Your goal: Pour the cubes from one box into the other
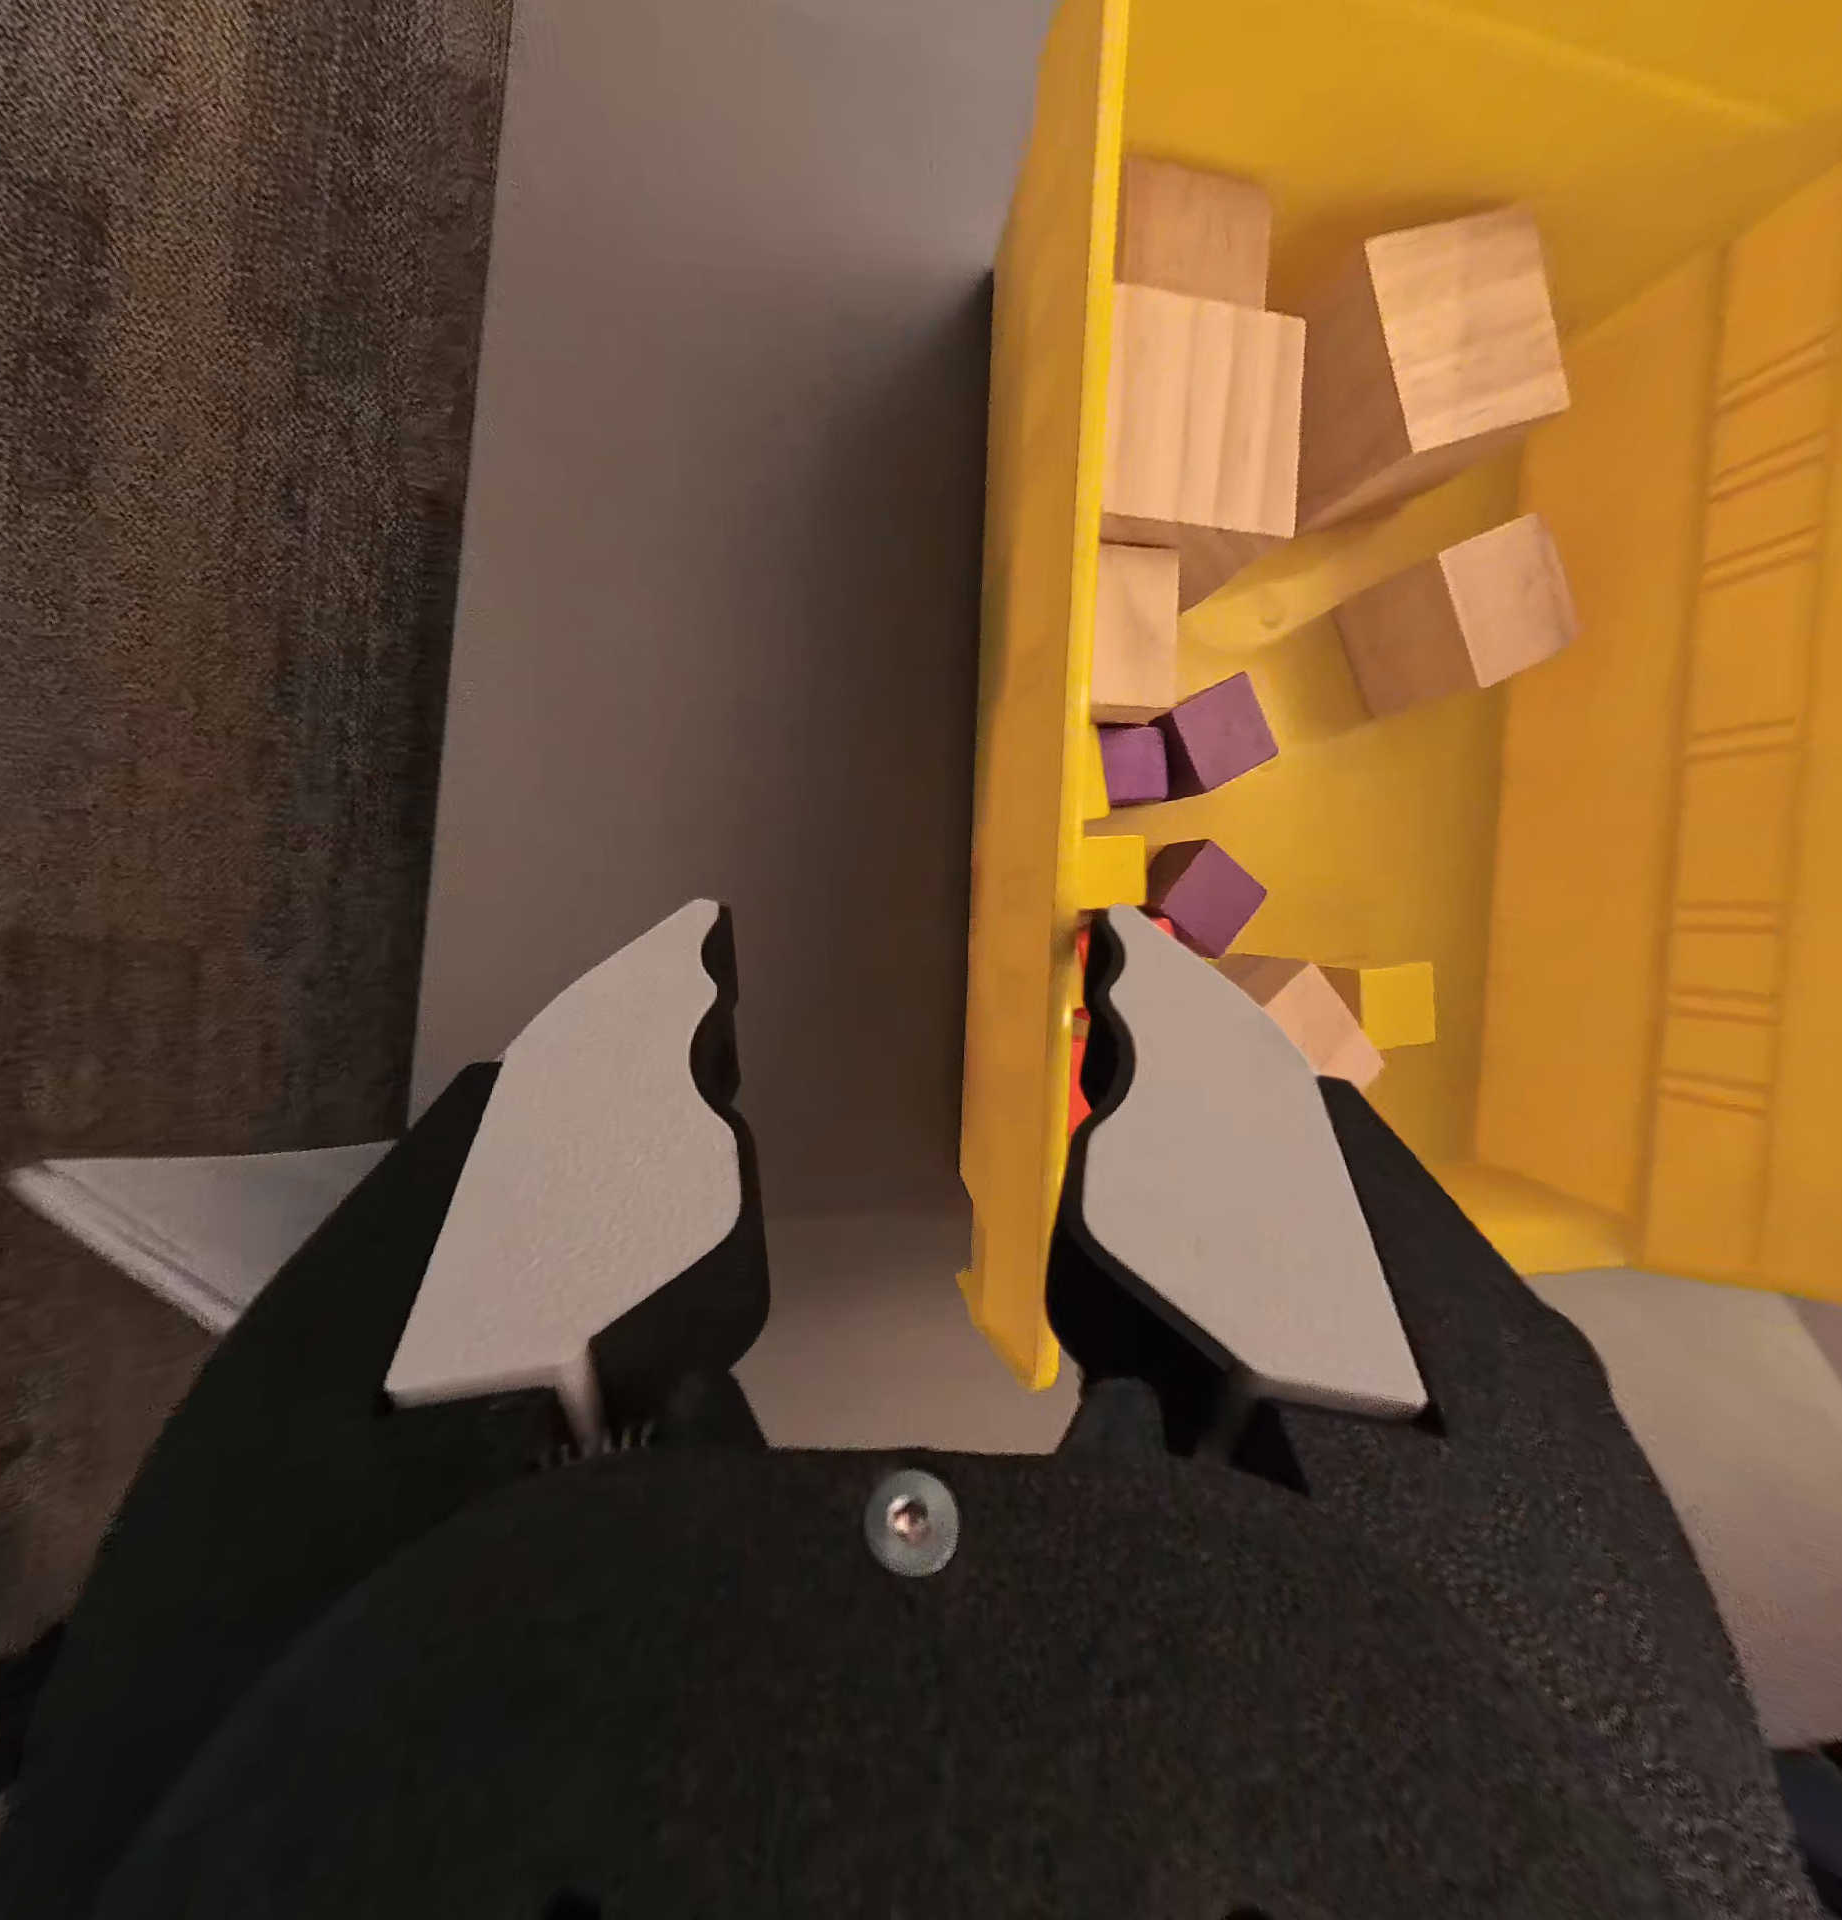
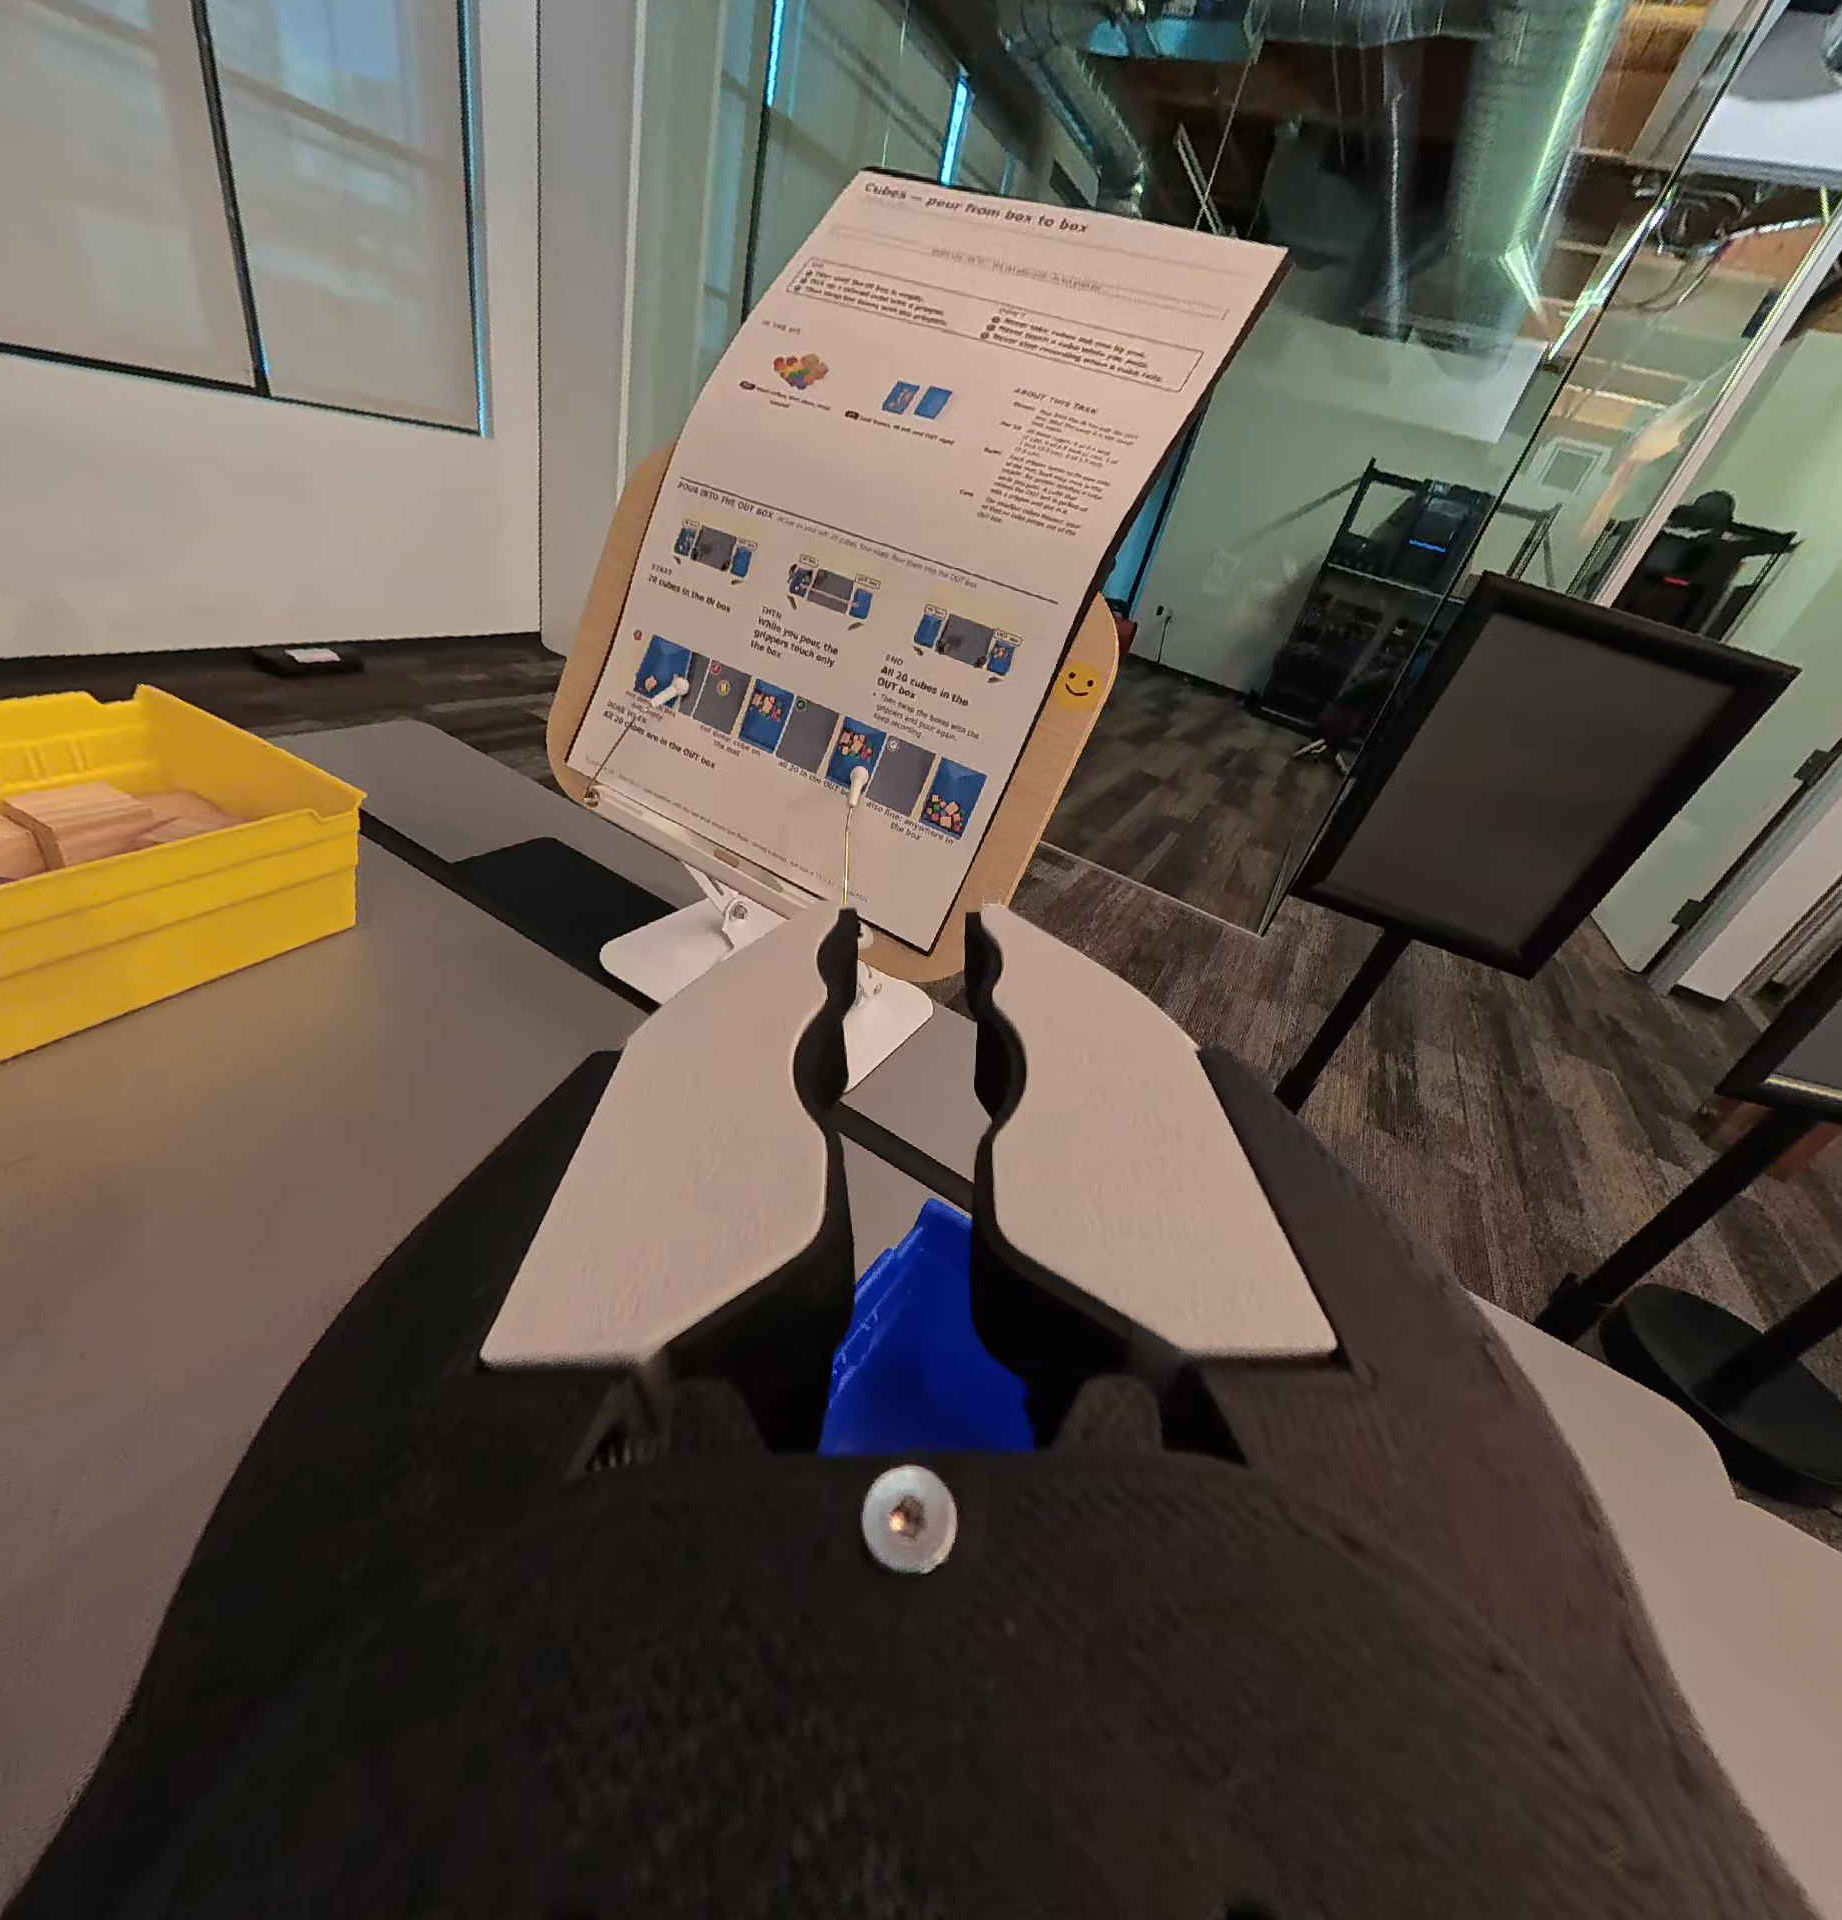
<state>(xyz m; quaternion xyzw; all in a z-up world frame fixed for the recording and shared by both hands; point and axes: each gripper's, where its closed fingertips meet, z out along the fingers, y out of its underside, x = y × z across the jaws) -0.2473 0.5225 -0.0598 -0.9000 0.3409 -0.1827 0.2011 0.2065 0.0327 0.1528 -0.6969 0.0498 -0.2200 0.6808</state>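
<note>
The left tongs (image 1: 912, 925) are standing apart, their left finger (image 1: 605, 1143) hanging over the grey counter (image 1: 730, 623) and their right finger (image 1: 1208, 1174) reaching inside the yellow box (image 1: 1623, 727), so that the box's near wall (image 1: 1031, 727) is passing between the two jaws without being pinched; whether the right finger is touching that wall cannot be told. To the left of the counter's edge, dark carpet (image 1: 169, 520) is showing. Inside the yellow box, large plain wooden cubes (image 1: 1457, 332) are lying along the upper part, several of them leaning against the near wall, while small purple cubes (image 1: 1208, 732) are sitting below them, and a small yellow cube (image 1: 1400, 1003) is lying just right of the right finger, with a bit of red (image 1: 1078, 1049) showing beside the fingertip. In the right wrist view, the yellow box (image 2: 169, 894) is resting flat on the counter (image 2: 273, 1195) at the far left, wooden cubes (image 2: 86, 821) showing over its rim. The right tongs (image 2: 912, 925) are held partly apart, with a clear gap between the fingers and nothing clamped; a blue box (image 2: 917, 1340) is showing through the gap low between the jaws, under the tongs, though whether they are touching it cannot be told. Beyond the fingertips, a printed instruction sheet (image 2: 896, 540) is leaning on a wooden stand (image 2: 1062, 790) with a white foot. Farther right, a dark framed panel (image 2: 1530, 779) is standing on a pole over the carpet.
</note>
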